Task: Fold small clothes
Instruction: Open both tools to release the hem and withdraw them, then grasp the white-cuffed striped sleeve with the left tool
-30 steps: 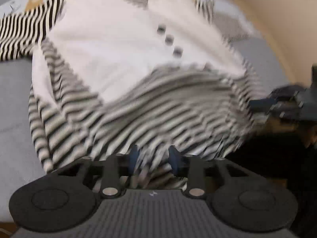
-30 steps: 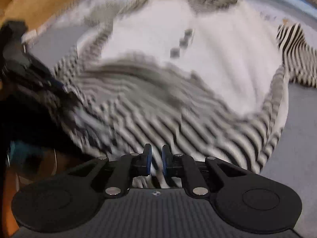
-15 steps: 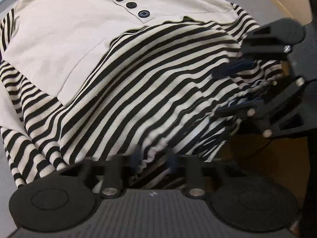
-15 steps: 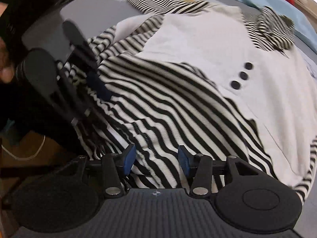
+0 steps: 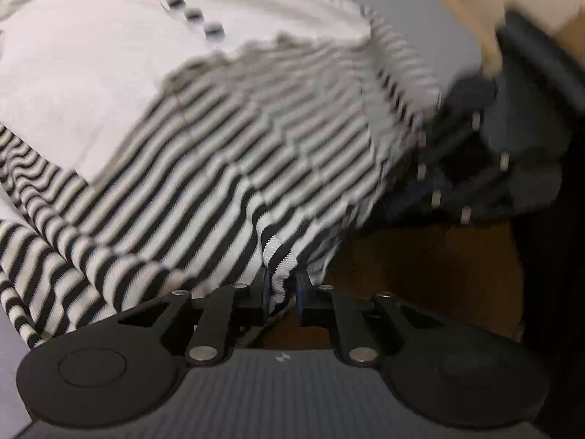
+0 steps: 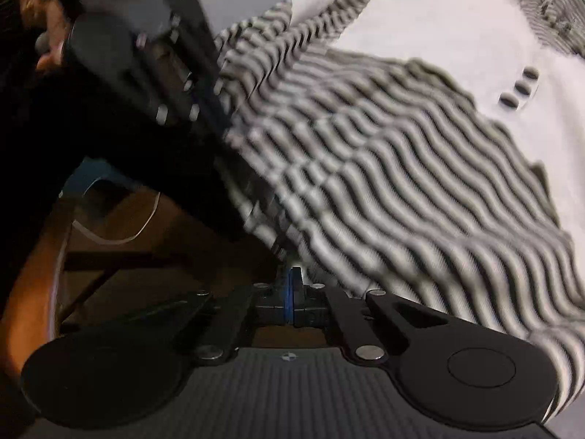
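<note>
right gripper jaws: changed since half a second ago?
Yes. The right gripper has gone from jaws wide apart to pads together at the edge of the striped garment; whether fabric is pinched cannot be told.

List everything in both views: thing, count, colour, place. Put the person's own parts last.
garment: one, cream top with black-and-white striped lower part, spread on the surface, striped hem lifted toward the cameras
buttons: three, dark, in a row on the cream chest
surface: one, grey, under the garment
floor: brown, beyond the near edge
left tongs: black with blue pads, striped hem between the pads, jaws opening
right tongs: black with blue pads, shut at the hem's edge; fabric between them unclear
hand: one, behind the left tongs
</note>
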`<state>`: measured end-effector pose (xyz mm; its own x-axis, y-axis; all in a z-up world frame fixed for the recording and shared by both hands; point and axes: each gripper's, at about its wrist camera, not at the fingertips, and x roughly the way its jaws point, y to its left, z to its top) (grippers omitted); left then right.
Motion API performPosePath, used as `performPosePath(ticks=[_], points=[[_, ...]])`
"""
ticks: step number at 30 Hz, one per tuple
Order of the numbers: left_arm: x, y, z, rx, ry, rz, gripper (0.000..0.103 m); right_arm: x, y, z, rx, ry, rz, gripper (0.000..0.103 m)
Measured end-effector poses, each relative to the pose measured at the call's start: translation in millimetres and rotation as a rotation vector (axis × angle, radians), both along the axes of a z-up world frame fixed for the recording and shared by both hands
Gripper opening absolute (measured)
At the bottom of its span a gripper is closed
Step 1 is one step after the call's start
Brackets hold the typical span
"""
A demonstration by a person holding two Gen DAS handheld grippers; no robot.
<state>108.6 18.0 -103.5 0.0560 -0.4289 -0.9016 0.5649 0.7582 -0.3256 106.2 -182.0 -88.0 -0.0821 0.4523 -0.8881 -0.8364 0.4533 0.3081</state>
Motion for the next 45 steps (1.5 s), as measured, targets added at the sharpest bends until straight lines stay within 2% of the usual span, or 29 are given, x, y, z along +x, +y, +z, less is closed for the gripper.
performPosePath(ticks=[1, 3, 5, 6, 7, 8, 10, 12, 14, 15, 17, 19, 22, 26, 31, 34, 39, 42, 45], points=[[2.4, 5.7, 6.5, -0.04, -0.013, 0.031, 0.024, -0.1, -2.9, 2.7, 0.016, 0.004, -0.005, 0.0], [9.4, 14.0, 14.9, -0.103, -0.028, 0.098, 0.025, 5.3, -13.0, 14.8, 0.092, 0.01, -0.07, 0.001], [17.4, 22.2, 15.4, -0.109, -0.026, 0.17, 0.025, 16.2, -25.2, 29.9, 0.185, -0.003, -0.175, 0.003], [21.6, 25.2, 12.6, -0.087, -0.015, 0.2, 0.025, 21.9, -30.5, 35.8, 0.216, -0.023, -0.232, 0.006], [25.5, 26.7, 5.7, -0.041, 0.005, 0.226, 0.025, 27.8, -35.3, 39.2, 0.228, -0.047, -0.288, 0.014], [26.5, 25.8, -2.6, 0.016, 0.024, 0.234, 0.025, 33.6, -38.9, 40.1, 0.215, -0.079, -0.349, 0.026], [23.6, 17.7, -20.6, 0.137, 0.057, 0.198, 0.025, 41.7, -39.7, 34.7, 0.136, -0.128, -0.413, 0.037], [19.8, 11.2, -26.8, 0.194, 0.06, 0.152, 0.025, 45.5, -34.6, 17.8, -0.01, -0.139, -0.411, 0.037], [21.9, 12.2, -19.8, 0.165, 0.032, 0.176, 0.027, 41.7, -27.4, 2.0, -0.152, -0.163, -0.358, 0.036], [23.7, 14.6, -13.9, 0.143, 0.009, 0.205, 0.031, 39.3, -24.2, -0.7, -0.178, -0.176, -0.345, 0.036], [29.5, 21.7, -1.7, 0.097, -0.053, 0.277, 0.044, 38.9, -23.4, 7.6, -0.141, -0.195, -0.356, 0.036], [36.9, 26.8, 5.6, 0.085, -0.11, 0.356, 0.064, 40.3, -28.6, 15.2, -0.092, -0.209, -0.394, 0.037], [46.0, 34.4, 8.5, 0.103, -0.142, 0.446, 0.079, 47.2, -31.9, 18.6, -0.081, -0.237, -0.437, 0.037], [51.9, 50.6, 18.8, 0.154, -0.193, 0.533, 0.08, 55.0, -30.6, 17.9, -0.078, -0.253, -0.461, 0.037], [56.1, 70.5, 35.2, 0.138, -0.292, 0.667, 0.082, 65.5, -21.3, 23.7, -0.066, -0.281, -0.502, 0.037], [59.9, 75.9, 43.0, 0.185, -0.332, 0.716, 0.086, 71.7, -21.7, 29.3, -0.056, -0.321, -0.545, 0.037], [70.2, 74.8, 59.3, 0.236, -0.453, 0.71, 0.086, 84.2, -28.3, 48.2, 0.006, -0.454, -0.661, 0.037], [93.8, 77.9, 70.0, 0.264, -0.519, 0.717, 0.086, 93.5, -35.5, 57.8, 0.052, -0.531, -0.762, 0.036], [124.9, 88.5, 71.2, 0.272, -0.534, 0.773, 0.086, 102.6, -43.6, 61.2, 0.093, -0.526, -0.84, 0.036]])
